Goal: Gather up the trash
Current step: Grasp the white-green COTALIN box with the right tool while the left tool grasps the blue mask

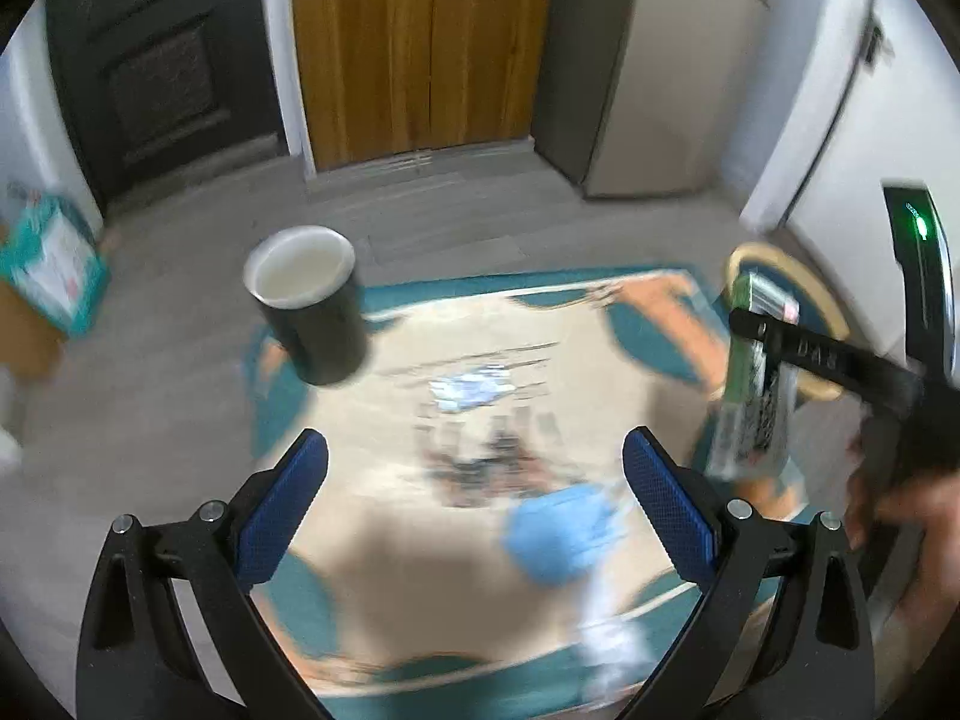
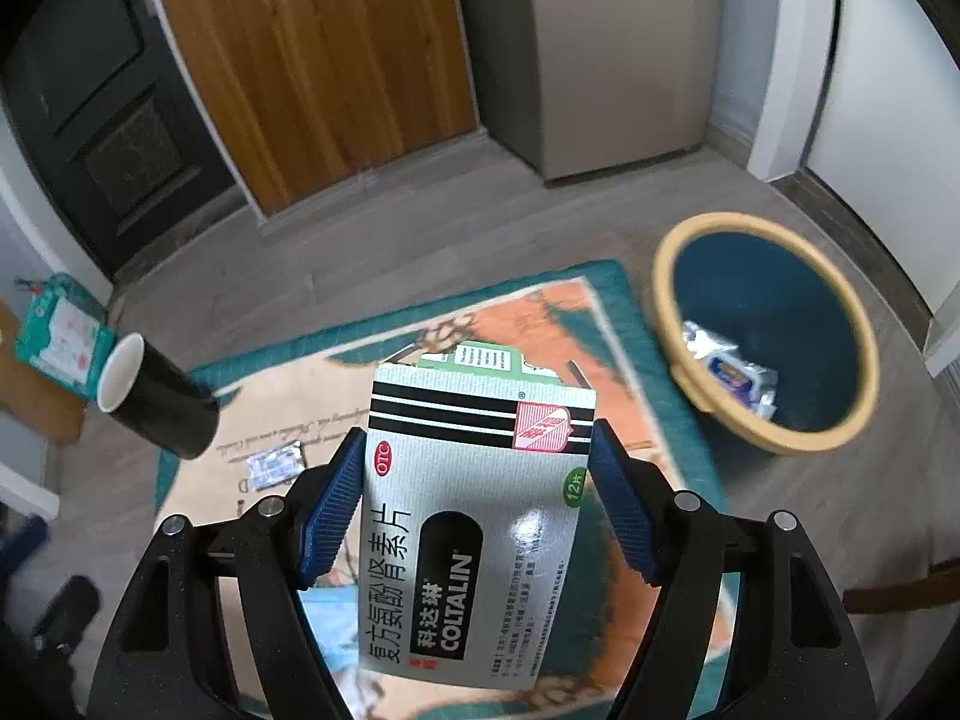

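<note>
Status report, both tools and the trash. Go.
Right tool shut on Coltalin medicine box, held above the rug. Left tool open, empty. Trash bin ahead right, path open. Blue mask left on rug.

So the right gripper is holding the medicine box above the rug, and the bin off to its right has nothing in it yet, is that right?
Not quite. The right gripper does hold the medicine box above the rug, but the bin already contains a few wrappers, as the right wrist view shows.

Both grippers, left gripper [image 1: 474, 516] and right gripper [image 2: 477, 504]: black plastic arms, blue ribbed finger pads [image 2: 333, 510], silver screws at pivots. Green LED [image 1: 921, 228] on right unit; bare-skinned hand [image 1: 912, 534] behind it.
</note>
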A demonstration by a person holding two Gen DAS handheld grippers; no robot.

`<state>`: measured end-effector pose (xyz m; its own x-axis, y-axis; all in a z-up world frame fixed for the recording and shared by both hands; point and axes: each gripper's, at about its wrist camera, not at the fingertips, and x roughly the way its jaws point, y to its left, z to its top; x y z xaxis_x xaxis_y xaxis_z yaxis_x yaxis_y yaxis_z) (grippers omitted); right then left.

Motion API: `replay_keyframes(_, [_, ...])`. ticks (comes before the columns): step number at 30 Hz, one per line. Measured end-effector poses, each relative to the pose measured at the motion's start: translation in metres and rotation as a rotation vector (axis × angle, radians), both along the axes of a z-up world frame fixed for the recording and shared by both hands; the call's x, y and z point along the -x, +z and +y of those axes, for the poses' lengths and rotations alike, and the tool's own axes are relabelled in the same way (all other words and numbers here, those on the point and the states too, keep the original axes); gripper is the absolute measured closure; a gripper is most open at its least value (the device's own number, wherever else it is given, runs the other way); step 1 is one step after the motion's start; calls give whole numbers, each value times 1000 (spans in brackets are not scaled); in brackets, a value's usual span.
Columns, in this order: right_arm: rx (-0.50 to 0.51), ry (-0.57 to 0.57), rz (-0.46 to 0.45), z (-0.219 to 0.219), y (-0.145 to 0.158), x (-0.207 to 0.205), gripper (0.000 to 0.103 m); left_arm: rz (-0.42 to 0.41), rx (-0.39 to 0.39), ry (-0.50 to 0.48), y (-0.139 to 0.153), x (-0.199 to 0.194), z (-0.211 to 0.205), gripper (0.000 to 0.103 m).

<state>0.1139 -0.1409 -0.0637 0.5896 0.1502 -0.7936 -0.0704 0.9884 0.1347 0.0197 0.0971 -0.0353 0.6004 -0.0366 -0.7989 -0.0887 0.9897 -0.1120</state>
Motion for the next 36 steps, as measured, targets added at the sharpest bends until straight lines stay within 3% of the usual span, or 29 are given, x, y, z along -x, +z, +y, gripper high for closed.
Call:
replay_keyframes(2, [-35, -21, -3, -16, 11, 6, 29, 15, -14, -5, -9, -1, -19, 6])
replay_keyframes(6, [-100, -11, -2, -37, 32, 12, 29, 93, -120, -77, -36, -9, -59, 6])
replay_keyframes(11, [-52, 60, -48, -48, 62, 11, 29, 135, -26, -85, -61, -10, -80, 6])
replay_keyframes(13, [-9, 88, -66, -50, 65, 10, 29, 158, -62, -115, -72, -11, -86, 6])
replay_keyframes(15, [26, 106, -77, -53, 63, 9, 29, 167, -121, -144, -78, -13, -88, 6])
replay_keyframes(21, [-49, 116, -34, -54, 49, 4, 29, 174, -87, -125, -88, -17, -60, 6])
replay_keyframes(25, [-35, 151, -45, -47, 48, 4, 29, 172, -75, -69, -91, -16, -31, 6])
replay_keyframes(28, [-103, 149, -7, -46, 41, -3, 29, 171, -53, -40, -94, -17, -18, 6])
replay_keyframes(34, [-144, 167, 20, -42, 35, -13, 29, 194, -40, -189, -103, -21, -50, 17])
replay_keyframes(36, [-147, 183, 22, -39, 35, -14, 29, 241, -61, -242, -114, -23, -63, 28])
